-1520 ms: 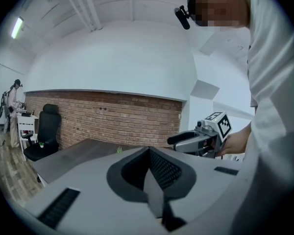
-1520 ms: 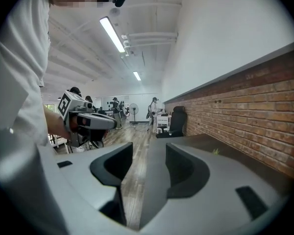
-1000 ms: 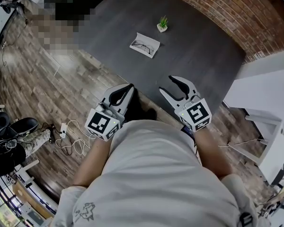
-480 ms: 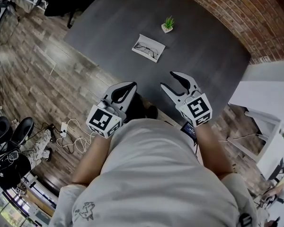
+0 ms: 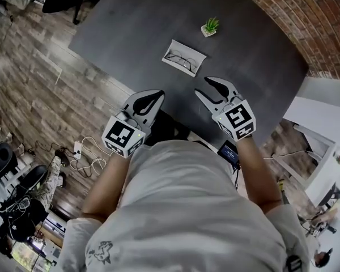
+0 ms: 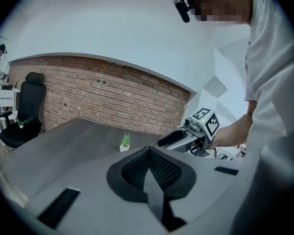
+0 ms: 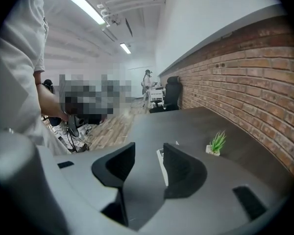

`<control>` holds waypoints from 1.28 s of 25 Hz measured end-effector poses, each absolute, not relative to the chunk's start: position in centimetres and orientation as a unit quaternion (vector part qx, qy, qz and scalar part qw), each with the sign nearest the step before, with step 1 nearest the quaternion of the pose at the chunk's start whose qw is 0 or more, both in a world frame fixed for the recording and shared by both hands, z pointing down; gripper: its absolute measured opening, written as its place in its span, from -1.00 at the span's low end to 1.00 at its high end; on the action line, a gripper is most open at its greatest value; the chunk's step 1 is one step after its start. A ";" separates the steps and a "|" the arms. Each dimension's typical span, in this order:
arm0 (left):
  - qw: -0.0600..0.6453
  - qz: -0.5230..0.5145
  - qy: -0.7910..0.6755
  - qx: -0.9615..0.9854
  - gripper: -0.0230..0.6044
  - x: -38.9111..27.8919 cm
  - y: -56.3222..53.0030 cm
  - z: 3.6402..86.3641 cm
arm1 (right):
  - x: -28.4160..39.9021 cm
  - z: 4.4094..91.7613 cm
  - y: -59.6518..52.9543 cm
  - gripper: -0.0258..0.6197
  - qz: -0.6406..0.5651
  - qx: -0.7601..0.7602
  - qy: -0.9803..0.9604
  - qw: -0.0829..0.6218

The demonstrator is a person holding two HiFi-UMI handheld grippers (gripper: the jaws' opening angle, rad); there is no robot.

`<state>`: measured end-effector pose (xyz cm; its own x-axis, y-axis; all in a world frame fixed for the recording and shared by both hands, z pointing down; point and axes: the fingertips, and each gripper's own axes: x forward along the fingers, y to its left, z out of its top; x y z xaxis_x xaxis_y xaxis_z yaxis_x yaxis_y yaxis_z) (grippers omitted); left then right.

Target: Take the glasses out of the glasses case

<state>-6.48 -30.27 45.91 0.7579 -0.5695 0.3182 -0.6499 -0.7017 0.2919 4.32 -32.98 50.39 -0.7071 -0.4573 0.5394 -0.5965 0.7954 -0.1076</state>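
Both tongs hang over the near edge of the dark counter (image 5: 158, 21), each held in 1 of the person's hands. Left tongs (image 5: 157, 95) are closed: in the left gripper view their 2 jaws meet at the tips with nothing gripped (image 6: 148, 153). Right tongs (image 5: 202, 86) stand wide, though their jaws have just been closing a little; the right gripper view shows a clear gap between the 2 dark pads and nothing held there (image 7: 148, 155). Each pair carries its cube with square markers at the back, toward the person's white shirt (image 5: 181, 208).

Farther out on the counter, well apart from both tongs, lies the white glasses case (image 5: 189, 47), open and flat. The glasses (image 5: 180, 60) rest inside it, their dark frame plain against the pale lining. In the right gripper view a white edge of the case (image 7: 160, 161) shows just beside the right-hand pad, beyond the tips and not between them.

Beyond the case, near the counter's far side, stands 1 small green plant (image 5: 210, 27) in a white pot; it also shows in the left gripper view (image 6: 125, 143) and the right gripper view (image 7: 216, 144). A brick wall (image 5: 283, 16) runs behind the counter. The floor (image 5: 39, 78) to the left is wood planking, with a white cable (image 5: 88, 154) lying on it.
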 end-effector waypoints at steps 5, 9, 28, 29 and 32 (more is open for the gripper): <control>0.208 0.111 -0.323 0.917 -0.89 -7.6 -32.9 47.5 | 3.4 52.7 -35.7 -0.37 0.143 0.286 -0.907 0.274; 0.212 0.122 -0.321 0.915 -0.89 -8.9 -34.9 48.9 | 2.7 54.6 -37.6 -0.42 0.144 0.282 -0.900 0.299; 0.259 0.161 -0.249 0.919 -0.89 -8.0 -39.9 55.8 | 0.6 66.1 -42.4 -0.67 0.164 0.247 -0.859 0.417; 0.262 0.161 -0.247 0.919 -0.89 -8.0 -39.9 56.1 | 0.7 66.8 -42.4 -0.68 0.167 0.246 -0.855 0.424; 0.273 0.161 -0.243 0.917 -0.89 -8.1 -40.1 56.8 | 0.7 68.2 -42.7 -0.70 0.170 0.244 -0.846 0.442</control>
